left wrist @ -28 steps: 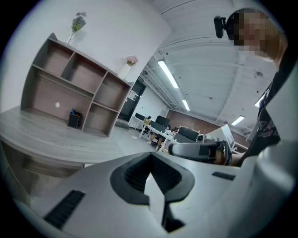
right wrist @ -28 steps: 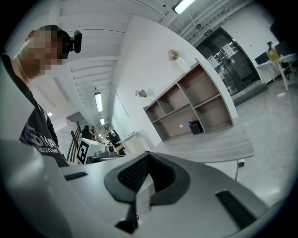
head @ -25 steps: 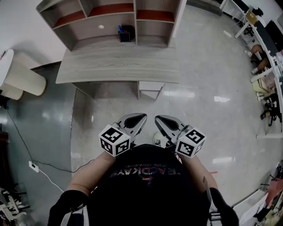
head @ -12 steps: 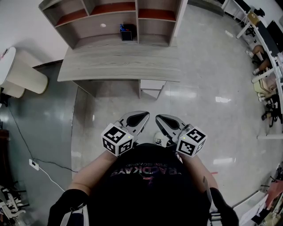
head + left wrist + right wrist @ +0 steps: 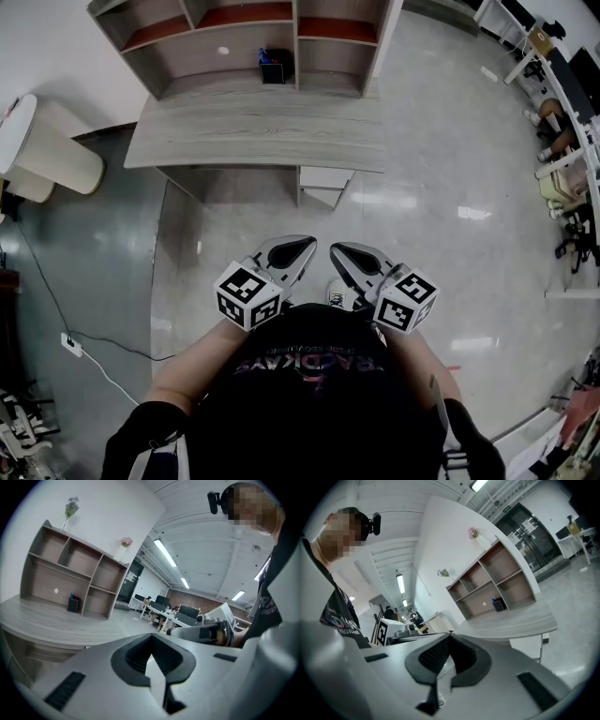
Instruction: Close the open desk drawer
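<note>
A pale grey wood-grain surface [image 5: 253, 131] lies at 12 o'clock from the person in the head view. It carries an open shelf unit of the same grey laminate [image 5: 246, 42], whose upper compartments have red-brown floors. One lower middle compartment holds a small black box with something blue on top [image 5: 273, 68]; what the blue thing is cannot be made out. The white, box-shaped desk drawer [image 5: 324, 185] juts out open from under the front edge of the surface, right of its middle. It is well apart from both tools, at 12 o'clock from them, and its inside is too small to read. The left tool [image 5: 298, 249] and the right tool [image 5: 345, 253] are smooth grey shells with ribbed black pads, held side by side in front of the person's black shirt. In each tool's own view, the left tool [image 5: 151, 654] and the right tool [image 5: 449, 651] are clenched on nothing. The glossy grey floor [image 5: 441, 178] throws back the ceiling lights. At 9 o'clock, a cream cylindrical object [image 5: 58, 167] is cut off by the frame's edge.
</note>
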